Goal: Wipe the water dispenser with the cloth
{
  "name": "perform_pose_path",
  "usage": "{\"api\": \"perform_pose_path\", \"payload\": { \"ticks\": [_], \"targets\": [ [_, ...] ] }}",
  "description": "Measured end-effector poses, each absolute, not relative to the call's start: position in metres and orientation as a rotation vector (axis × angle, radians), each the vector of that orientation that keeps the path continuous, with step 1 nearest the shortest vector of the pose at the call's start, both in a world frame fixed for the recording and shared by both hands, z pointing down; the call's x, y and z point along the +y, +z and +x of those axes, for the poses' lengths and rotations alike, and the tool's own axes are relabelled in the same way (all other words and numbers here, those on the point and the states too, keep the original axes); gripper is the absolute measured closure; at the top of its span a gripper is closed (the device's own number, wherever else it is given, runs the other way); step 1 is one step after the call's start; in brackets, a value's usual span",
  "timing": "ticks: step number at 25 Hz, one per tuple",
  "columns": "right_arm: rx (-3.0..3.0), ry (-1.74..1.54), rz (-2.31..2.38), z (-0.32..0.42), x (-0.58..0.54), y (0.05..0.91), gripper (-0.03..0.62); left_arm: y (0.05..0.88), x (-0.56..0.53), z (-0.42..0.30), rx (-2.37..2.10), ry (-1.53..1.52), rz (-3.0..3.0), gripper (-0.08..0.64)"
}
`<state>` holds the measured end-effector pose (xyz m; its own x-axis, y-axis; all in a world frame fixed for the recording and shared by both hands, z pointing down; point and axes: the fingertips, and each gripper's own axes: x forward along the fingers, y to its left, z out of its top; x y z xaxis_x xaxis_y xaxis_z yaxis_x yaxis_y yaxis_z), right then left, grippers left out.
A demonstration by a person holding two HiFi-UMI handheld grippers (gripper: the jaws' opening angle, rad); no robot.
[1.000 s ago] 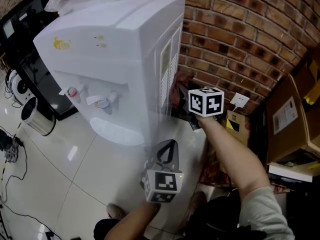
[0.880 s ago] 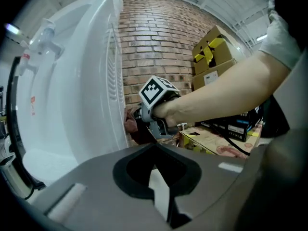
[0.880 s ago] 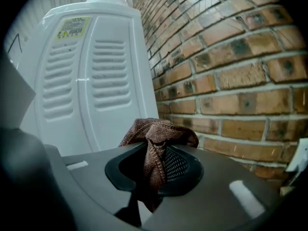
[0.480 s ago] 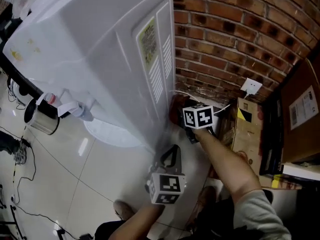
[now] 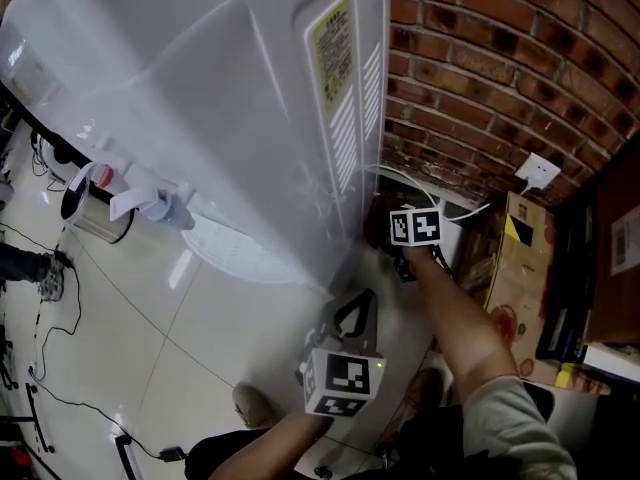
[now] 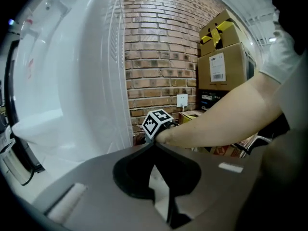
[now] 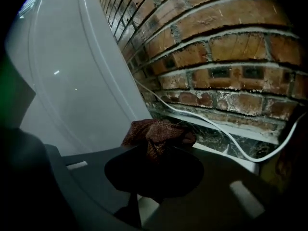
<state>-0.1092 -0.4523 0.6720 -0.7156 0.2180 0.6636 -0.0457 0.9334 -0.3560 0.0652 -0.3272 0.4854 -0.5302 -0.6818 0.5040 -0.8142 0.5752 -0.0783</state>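
Right gripper (image 7: 155, 153) clamped on maroon cloth (image 7: 156, 133), low beside water dispenser (image 5: 220, 118) flank, near brick wall (image 7: 216, 42); left gripper (image 6: 155, 146) jaws together, empty

Bright, sharp head view; right gripper view dim, edges fisheye-warped.

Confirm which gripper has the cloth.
The right gripper, down by the brick wall beside the water dispenser: its jaws pinch the reddish-brown cloth. The left gripper has its jaws shut on nothing.
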Motion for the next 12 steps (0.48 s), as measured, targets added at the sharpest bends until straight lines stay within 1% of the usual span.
{"api": "perform_pose_path", "payload": {
  "ticks": [5, 12],
  "targets": [
    [-2.346, 0.354, -0.099, -0.096, -0.462, 0.642, 0.508, 0.451, -0.329, 0.073, -2.440, 0.401, 1.246, 0.560],
    [-2.348, 0.234, -0.147, -0.029, -0.441, 0.572, 0.506, 0.395, -0.302, 0.098, -2.508, 0.401, 1.312, 0.560]
  ]
}}
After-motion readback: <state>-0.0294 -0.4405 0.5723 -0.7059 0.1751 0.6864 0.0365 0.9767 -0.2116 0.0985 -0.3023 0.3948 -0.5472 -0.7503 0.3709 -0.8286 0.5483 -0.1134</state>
